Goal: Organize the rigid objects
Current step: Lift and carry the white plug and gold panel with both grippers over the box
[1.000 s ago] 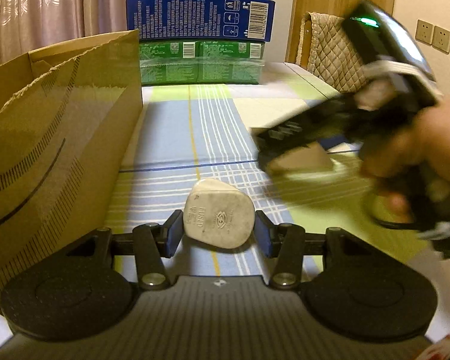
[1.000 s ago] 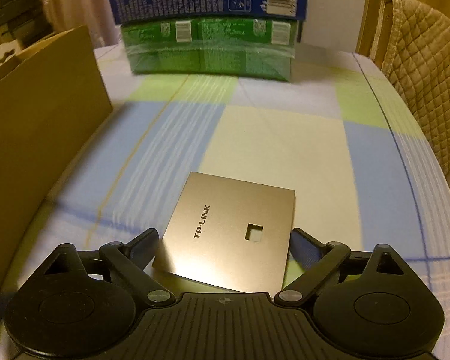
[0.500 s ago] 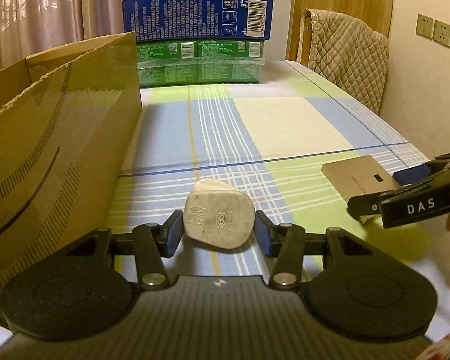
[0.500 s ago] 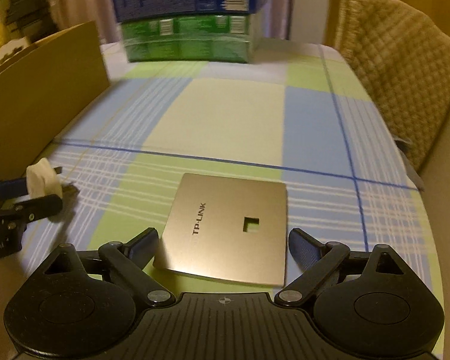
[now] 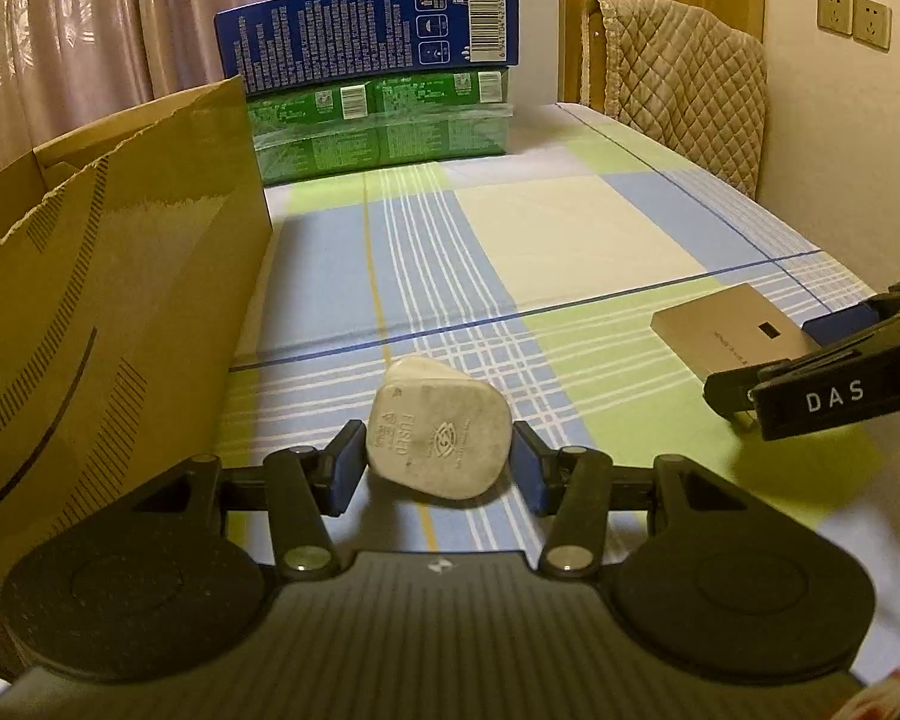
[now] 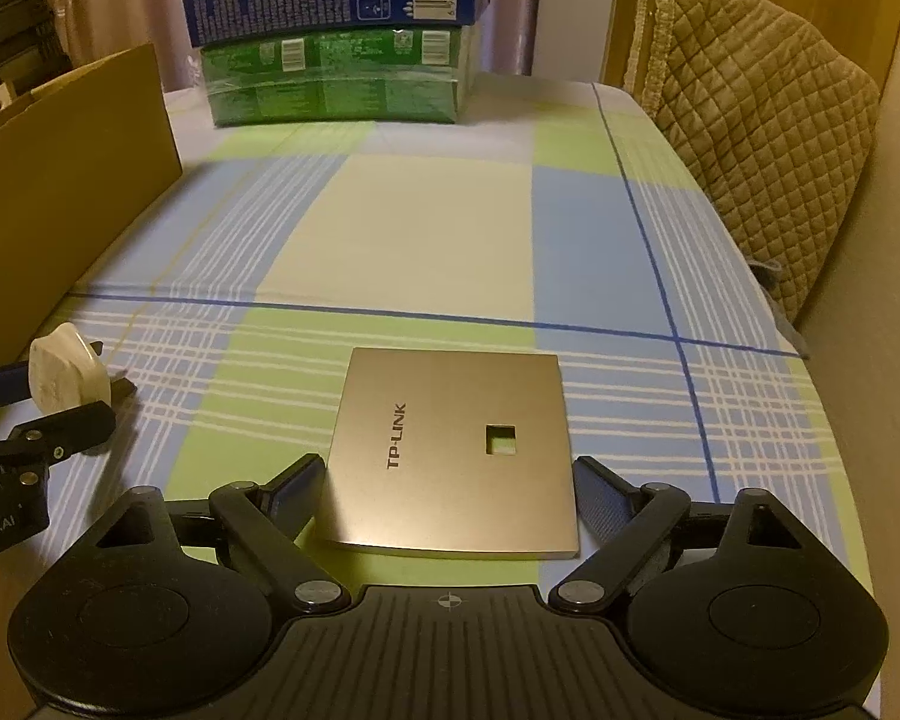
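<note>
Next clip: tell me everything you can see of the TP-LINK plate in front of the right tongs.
The TP-LINK plate is a thin, square, champagne-coloured panel with a matt metallic sheen, dark lettering left of centre and a small square cut-out showing the cloth beneath. It lies flat on the checked tablecloth, near the table's right edge. The right tongs straddle its near half, jaws closing, pads at both side edges; firm contact cannot be told.

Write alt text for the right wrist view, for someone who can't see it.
The right tongs are closing around a flat gold TP-LINK plate on a plaid tablecloth. At left, the left tongs hold a white plug beside a cardboard box.
</note>
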Motion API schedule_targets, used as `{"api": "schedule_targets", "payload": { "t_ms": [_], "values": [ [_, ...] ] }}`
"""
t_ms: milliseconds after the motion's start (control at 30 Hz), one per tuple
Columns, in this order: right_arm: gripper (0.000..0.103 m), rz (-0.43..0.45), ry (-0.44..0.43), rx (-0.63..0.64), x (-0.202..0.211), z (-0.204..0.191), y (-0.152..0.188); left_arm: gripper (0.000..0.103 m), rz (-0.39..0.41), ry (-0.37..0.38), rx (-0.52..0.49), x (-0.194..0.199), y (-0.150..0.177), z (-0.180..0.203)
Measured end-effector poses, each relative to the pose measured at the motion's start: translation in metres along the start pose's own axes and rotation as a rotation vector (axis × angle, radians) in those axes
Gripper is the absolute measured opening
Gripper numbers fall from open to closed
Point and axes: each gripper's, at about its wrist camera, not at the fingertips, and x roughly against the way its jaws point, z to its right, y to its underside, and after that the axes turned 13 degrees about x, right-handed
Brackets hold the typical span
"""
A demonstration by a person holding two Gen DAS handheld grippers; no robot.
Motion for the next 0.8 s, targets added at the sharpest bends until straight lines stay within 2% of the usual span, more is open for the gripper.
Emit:
{"api": "schedule_targets", "payload": {
  "t_ms": [433, 800],
  "values": [
    [0.085, -0.008, -0.001, -0.076, 0.023, 0.01, 0.015, 0.046, -0.03, 0.036, 0.007, 0.011, -0.003, 0.006],
    [0.085, -0.027, -0.006, -0.071, 0.022, 0.01, 0.024, 0.047, -0.038, 0.018, -0.042, 0.006, -0.001, 0.008]
  ]
}}
